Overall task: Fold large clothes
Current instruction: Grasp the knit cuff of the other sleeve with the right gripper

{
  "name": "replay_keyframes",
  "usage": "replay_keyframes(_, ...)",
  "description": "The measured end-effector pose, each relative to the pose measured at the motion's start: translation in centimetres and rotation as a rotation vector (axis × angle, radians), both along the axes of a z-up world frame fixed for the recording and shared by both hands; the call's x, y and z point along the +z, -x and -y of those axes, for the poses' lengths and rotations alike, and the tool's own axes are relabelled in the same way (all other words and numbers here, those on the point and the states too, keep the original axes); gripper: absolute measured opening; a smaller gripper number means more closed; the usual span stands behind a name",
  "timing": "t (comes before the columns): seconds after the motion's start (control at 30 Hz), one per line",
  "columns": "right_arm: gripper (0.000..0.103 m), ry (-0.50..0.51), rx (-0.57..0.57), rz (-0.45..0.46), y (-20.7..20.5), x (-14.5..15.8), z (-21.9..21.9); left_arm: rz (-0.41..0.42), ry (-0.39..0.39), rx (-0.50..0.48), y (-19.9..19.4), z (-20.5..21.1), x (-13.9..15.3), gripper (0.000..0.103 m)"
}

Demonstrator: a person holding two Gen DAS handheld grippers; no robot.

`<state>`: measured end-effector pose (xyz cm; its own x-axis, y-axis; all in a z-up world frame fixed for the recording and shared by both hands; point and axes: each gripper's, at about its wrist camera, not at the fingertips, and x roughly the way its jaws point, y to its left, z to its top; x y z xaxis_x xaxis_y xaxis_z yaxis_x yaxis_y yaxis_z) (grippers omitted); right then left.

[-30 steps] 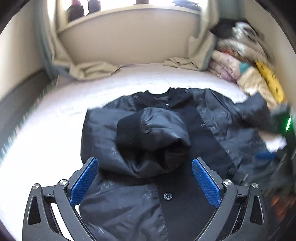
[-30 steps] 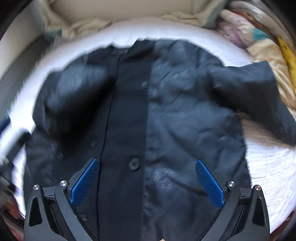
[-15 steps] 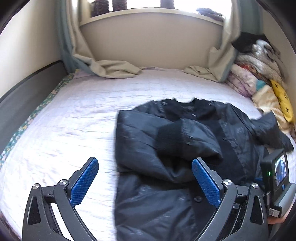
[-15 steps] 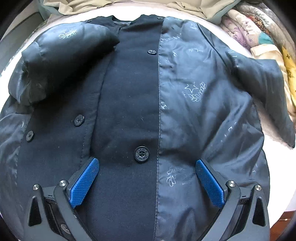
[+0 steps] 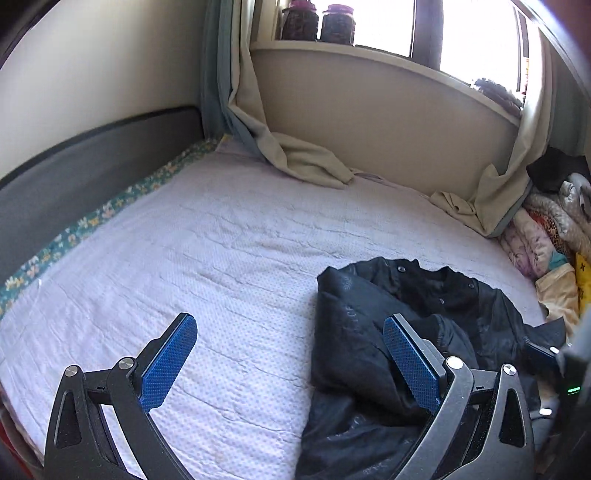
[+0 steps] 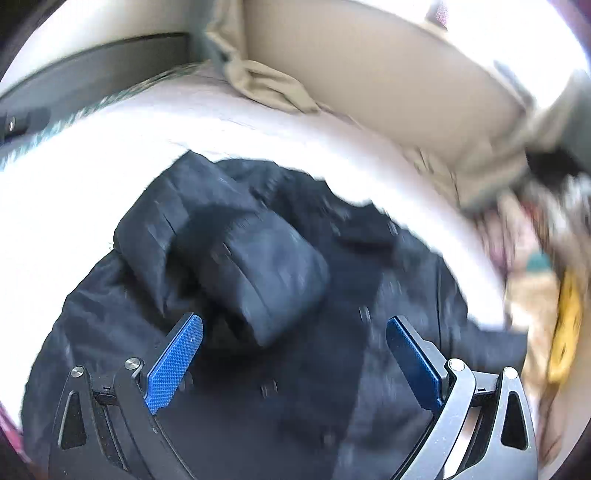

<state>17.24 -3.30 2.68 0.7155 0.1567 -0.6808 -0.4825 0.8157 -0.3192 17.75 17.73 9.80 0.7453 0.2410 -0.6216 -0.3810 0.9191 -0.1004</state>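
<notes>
Black jacket (image 5: 373,354), one; two jars (image 5: 317,24) behind.

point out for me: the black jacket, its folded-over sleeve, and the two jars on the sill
black jacket (image 5: 491,306): left wrist view, on the upper body panel near the button placket.
folded-over sleeve (image 6: 258,269): right wrist view, middle of the sleeve lying across the jacket's chest.
jars (image 5: 317,22): left wrist view, between the pair on the windowsill.
</notes>
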Motion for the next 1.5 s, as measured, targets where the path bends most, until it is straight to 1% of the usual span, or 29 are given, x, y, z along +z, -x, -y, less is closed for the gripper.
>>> replay_keyframes(0.03, 0.097, 0.039, 0.008, 0.017, -0.6, -0.6, -1.3, -0.008, -0.01, -0.004, -0.1, 0.2, -0.1, 0.102)
replay_keyframes(0.1, 0.085, 0.074, 0.017, 0.019, -1.9, -1.8, -3.1, -0.016, -0.035, -0.007, -0.1, 0.7, -0.2, 0.102)
replay_keyframes(0.17, 0.083, 0.075, 0.026, 0.012, -2.3, -3.2, -4.2, -0.024, -0.041, -0.016, -0.3, 1.1, -0.4, 0.102)
replay_keyframes(0.23, 0.081, 0.1, 0.021, 0.011, -3.1, -4.7, -4.8, -0.035, -0.045, -0.028, -0.5, 1.4, -0.7, 0.102)
replay_keyframes(0.27, 0.073, 0.117, 0.023, 0.005, -3.4, -5.4, -5.2, -0.04, -0.048, -0.03, -0.6, 1.7, -0.9, 0.102)
replay_keyframes(0.3, 0.059, 0.121, 0.025, -0.007, -3.8, -5.9, -5.2, -0.048, -0.053, -0.032, -0.8, 1.7, -1.1, 0.102)
replay_keyframes(0.33, 0.053, 0.114, 0.019, -0.029, -4.2, -6.3, -5.0, -0.056, -0.055, -0.033, -1.0, 1.7, -1.3, 0.102)
replay_keyframes(0.4, 0.036, 0.078, -0.01, -0.062, -5.4, -6.7, -4.9, -0.067, -0.049, -0.034, -1.4, 1.7, -1.6, 0.102)
replay_keyframes(0.43, 0.033, 0.049, -0.028, -0.069, -5.8, -6.5, -4.5, -0.071, -0.043, -0.033, -1.5, 1.7, -1.8, 0.102)
replay_keyframes(0.47, 0.024, 0.016, -0.046, -0.072, -6.1, -6.2, -3.9, -0.074, -0.037, -0.033, -1.6, 1.7, -1.9, 0.102)
replay_keyframes(0.5, 0.021, -0.011, -0.059, -0.075, -6.2, -5.7, -3.2, -0.075, -0.031, -0.033, -1.7, 1.7, -2.0, 0.102)
replay_keyframes(0.6, 0.021, -0.19, -0.124, -0.135, -6.7, -3.8, 0.5, -0.077, -0.034, -0.035, -1.6, 1.9, -2.1, 0.102)
replay_keyframes(0.73, 0.022, -0.445, -0.215, -0.285, -7.1, -3.1, 6.7, -0.078, -0.039, -0.035, -1.5, 1.9, -2.0, 0.102)
replay_keyframes(0.77, 0.029, -0.506, -0.23, -0.333, -7.2, -3.2, 8.2, -0.078, -0.037, -0.034, -1.5, 1.8, -2.0, 0.102)
replay_keyframes(0.8, 0.044, -0.585, -0.249, -0.398, -7.1, -3.5, 10.1, -0.078, -0.034, -0.032, -1.4, 1.7, -2.0, 0.102)
replay_keyframes(0.83, 0.055, -0.622, -0.262, -0.427, -7.0, -3.6, 11.3, -0.078, -0.033, -0.03, -1.3, 1.7, -2.0, 0.102)
replay_keyframes(0.87, 0.073, -0.664, -0.282, -0.447, -6.6, -3.5, 12.9, -0.078, -0.033, -0.027, -1.3, 1.6, -2.0, 0.102)
replay_keyframes(0.9, 0.082, -0.696, -0.297, -0.45, -6.1, -3.2, 14.4, -0.078, -0.033, -0.025, -1.3, 1.6, -2.0, 0.102)
replay_keyframes(1.0, 0.086, -0.784, -0.323, -0.451, -5.4, -2.2, 18.4, -0.077, -0.035, -0.015, -1.2, 1.6, -2.0, 0.102)
replay_keyframes(1.07, 0.087, -0.863, -0.351, -0.449, -5.8, -2.1, 21.3, -0.078, -0.038, -0.014, -1.4, 1.8, -2.0, 0.102)
replay_keyframes(1.17, 0.087, -0.907, -0.393, -0.493, -7.3, -3.1, 24.1, -0.089, -0.054, -0.021, -1.7, 2.3, -2.4, 0.102)
replay_keyframes(1.23, 0.087, -0.934, -0.431, -0.575, -8.3, -5.2, 25.3, -0.103, -0.063, -0.031, -2.0, 2.8, -2.7, 0.102)
replay_keyframes(1.27, 0.087, -0.951, -0.448, -0.63, -8.6, -6.6, 25.6, -0.108, -0.065, -0.035, -2.1, 2.9, -2.9, 0.102)
replay_keyframes(1.33, 0.085, -0.992, -0.45, -0.721, -9.0, -8.7, 25.7, -0.117, -0.064, -0.042, -2.3, 3.2, -3.2, 0.102)
replay_keyframes(1.4, 0.08, -1.036, -0.42, -0.795, -9.1, -10.4, 25.3, -0.119, -0.055, -0.044, -2.4, 3.3, -3.3, 0.102)
replay_keyframes(1.43, 0.078, -1.042, -0.408, -0.811, -9.2, -10.9, 24.9, -0.12, -0.049, -0.045, -2.5, 3.3, -3.4, 0.102)
replay_keyframes(1.47, 0.07, -1.04, -0.393, -0.821, -9.4, -11.3, 24.4, -0.122, -0.043, -0.046, -2.5, 3.3, -3.5, 0.102)
replay_keyframes(1.5, 0.058, -1.041, -0.375, -0.826, -9.6, -11.6, 23.9, -0.124, -0.04, -0.046, -2.6, 3.3, -3.5, 0.102)
